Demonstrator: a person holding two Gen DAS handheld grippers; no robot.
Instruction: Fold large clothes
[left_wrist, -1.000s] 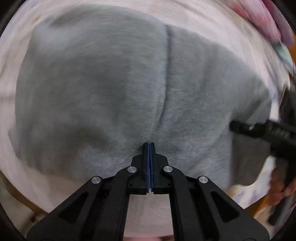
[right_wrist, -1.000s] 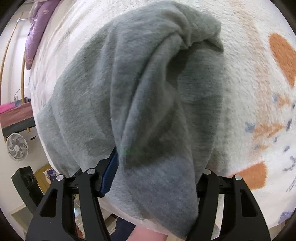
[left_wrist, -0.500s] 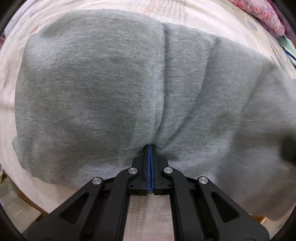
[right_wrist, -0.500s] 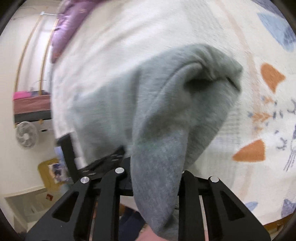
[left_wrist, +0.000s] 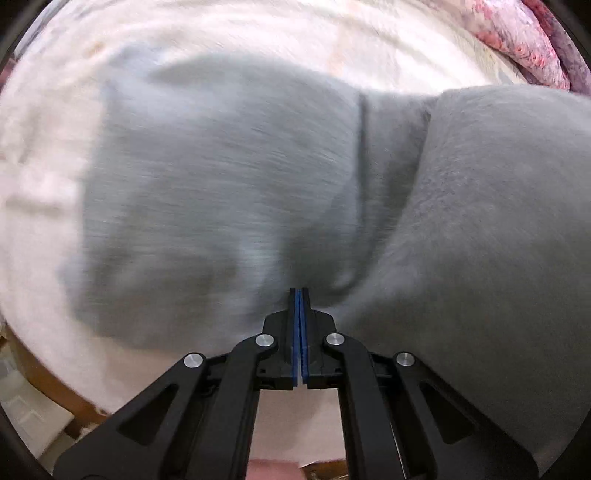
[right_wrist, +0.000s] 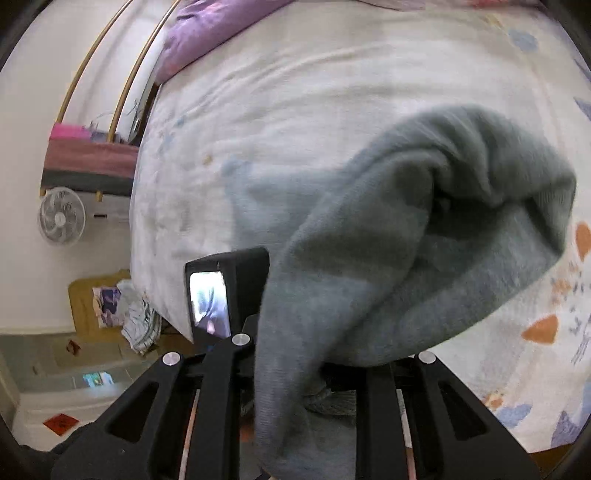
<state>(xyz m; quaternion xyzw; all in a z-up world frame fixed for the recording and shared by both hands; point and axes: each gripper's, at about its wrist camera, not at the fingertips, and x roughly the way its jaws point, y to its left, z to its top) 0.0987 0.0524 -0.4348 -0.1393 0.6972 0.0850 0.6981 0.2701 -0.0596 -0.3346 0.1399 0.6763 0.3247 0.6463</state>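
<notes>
A large grey fleece garment (left_wrist: 229, 192) lies on a cream blanket (left_wrist: 258, 33) that covers a bed. My left gripper (left_wrist: 299, 293) points straight down, its blue pads shut on a pinch of the garment's near edge. A lifted fold of the same garment (left_wrist: 498, 240) fills the right of the left wrist view. In the right wrist view my right gripper (right_wrist: 321, 365) is shut on a thick bunch of the grey garment (right_wrist: 424, 240), which hangs up off the bed and drapes over the fingertips, hiding them. The left device's black body (right_wrist: 229, 291) shows beside it.
A purple quilt (right_wrist: 207, 33) and a pink floral one (left_wrist: 524, 40) lie at the bed's far end. A white fan (right_wrist: 61, 216) and a heap of clothes (right_wrist: 125, 310) are on the floor beside the bed. The bed's wooden edge (left_wrist: 48, 384) runs lower left.
The right gripper closed on the bunch of cloth and rose, lifting that part off the bed. A raised fold now covers the right of the left view. The left gripper stays shut.
</notes>
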